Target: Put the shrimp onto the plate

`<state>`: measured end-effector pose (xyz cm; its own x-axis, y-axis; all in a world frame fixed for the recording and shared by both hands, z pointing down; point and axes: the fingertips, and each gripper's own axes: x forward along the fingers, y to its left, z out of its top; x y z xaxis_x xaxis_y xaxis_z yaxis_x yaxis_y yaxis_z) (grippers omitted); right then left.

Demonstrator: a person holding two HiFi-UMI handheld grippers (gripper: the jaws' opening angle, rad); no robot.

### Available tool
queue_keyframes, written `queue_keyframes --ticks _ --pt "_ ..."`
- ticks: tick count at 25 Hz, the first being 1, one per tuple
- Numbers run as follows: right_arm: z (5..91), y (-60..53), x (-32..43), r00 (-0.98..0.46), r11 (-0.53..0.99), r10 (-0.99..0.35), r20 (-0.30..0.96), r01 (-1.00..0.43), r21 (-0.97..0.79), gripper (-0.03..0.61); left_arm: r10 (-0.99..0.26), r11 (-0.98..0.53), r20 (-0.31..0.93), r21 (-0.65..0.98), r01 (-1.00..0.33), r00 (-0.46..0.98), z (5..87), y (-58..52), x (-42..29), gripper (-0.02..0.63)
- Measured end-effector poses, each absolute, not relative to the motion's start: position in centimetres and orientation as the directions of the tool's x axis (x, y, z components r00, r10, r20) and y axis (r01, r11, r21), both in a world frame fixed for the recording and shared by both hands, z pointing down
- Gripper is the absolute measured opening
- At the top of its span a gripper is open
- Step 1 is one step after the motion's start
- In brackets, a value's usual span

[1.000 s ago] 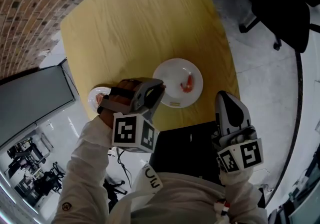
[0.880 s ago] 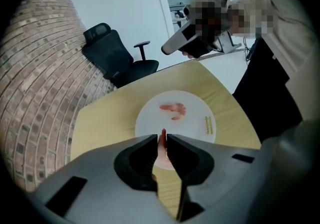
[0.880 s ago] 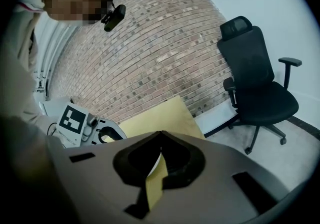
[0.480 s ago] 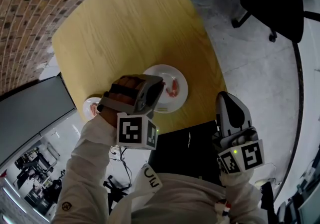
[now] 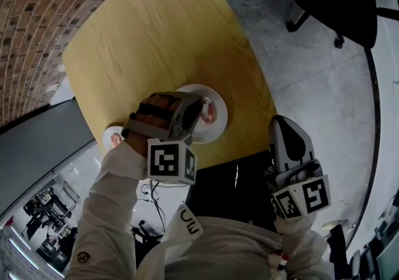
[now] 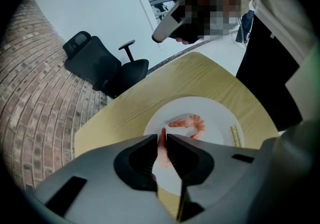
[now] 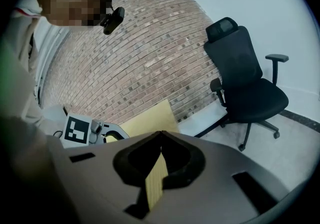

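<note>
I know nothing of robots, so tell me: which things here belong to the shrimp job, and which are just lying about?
Job: left gripper, held shrimp, white plate, plated shrimp, small dish.
Lying about: office chair, right gripper, shut and empty.

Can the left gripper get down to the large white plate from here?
Probably yes. The left gripper, shut on a pink shrimp, hangs right over the round white plate. Only open air lies between them, and bare plate shows beside the other pink shrimp lying there.
</note>
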<state>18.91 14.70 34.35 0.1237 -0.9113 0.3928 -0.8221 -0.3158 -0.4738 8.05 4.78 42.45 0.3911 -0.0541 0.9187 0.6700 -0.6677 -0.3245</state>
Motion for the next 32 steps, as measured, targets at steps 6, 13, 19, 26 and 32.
queue_keyframes --ticks 6,13,19,26,32 --pt "33.9 14.94 19.5 0.124 -0.314 -0.915 0.385 -0.819 -0.481 0.025 -0.056 -0.666 0.925 -0.315 0.676 0.376 42.5 4.84 8.3 0.063" --pt "33.98 14.84 19.1 0.115 -0.308 -0.915 0.386 -0.818 -0.485 0.025 -0.063 -0.676 0.921 -0.323 0.663 0.384 42.53 4.51 8.16 0.064" --pt "34.21 15.17 19.16 0.116 -0.31 -0.913 0.39 -0.82 -0.481 0.025 -0.054 -0.69 0.92 -0.315 0.651 0.388 42.6 4.7 8.19 0.064" --pt "34.25 15.18 18.81 0.115 -0.311 -0.912 0.394 -0.82 -0.481 0.025 -0.052 -0.695 0.917 -0.317 0.645 0.394 42.53 4.65 8.08 0.066" --pt "34.14 15.32 18.54 0.109 -0.304 -0.914 0.391 -0.822 -0.481 0.025 -0.047 -0.717 0.91 -0.317 0.621 0.411 41.96 4.86 8.07 0.066"
